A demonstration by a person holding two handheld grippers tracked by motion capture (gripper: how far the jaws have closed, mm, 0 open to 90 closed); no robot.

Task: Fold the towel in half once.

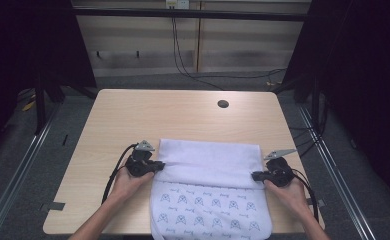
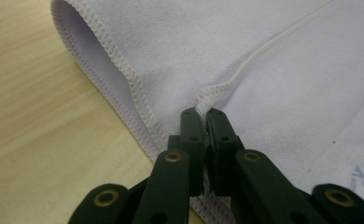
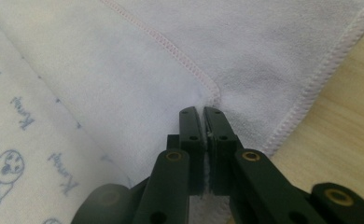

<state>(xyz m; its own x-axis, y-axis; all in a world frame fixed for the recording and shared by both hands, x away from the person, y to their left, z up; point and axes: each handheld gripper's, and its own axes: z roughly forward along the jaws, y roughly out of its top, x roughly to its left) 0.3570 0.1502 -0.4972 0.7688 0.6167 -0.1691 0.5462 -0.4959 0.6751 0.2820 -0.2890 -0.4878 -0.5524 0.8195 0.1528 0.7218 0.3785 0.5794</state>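
Observation:
A white towel (image 1: pixel 208 162) with small blue cat drawings lies on the near half of the wooden table (image 1: pixel 133 115), its far part folded back over itself toward the person. My left gripper (image 1: pixel 158 166) pinches the folded flap's left corner. My right gripper (image 1: pixel 255 176) pinches its right corner. In the left gripper view the jaws are pressed together on the stitched hem of the towel (image 2: pixel 264 70), the left gripper (image 2: pixel 203 114) at the corner. In the right gripper view the right gripper (image 3: pixel 202 112) clamps the towel (image 3: pixel 124 70) where its pink-stitched hem turns.
A round cable hole (image 1: pixel 223 104) sits in the table's far right part. The towel's printed near end (image 1: pixel 208 215) hangs to the table's front edge. Dark frames and cables stand behind and beside the table.

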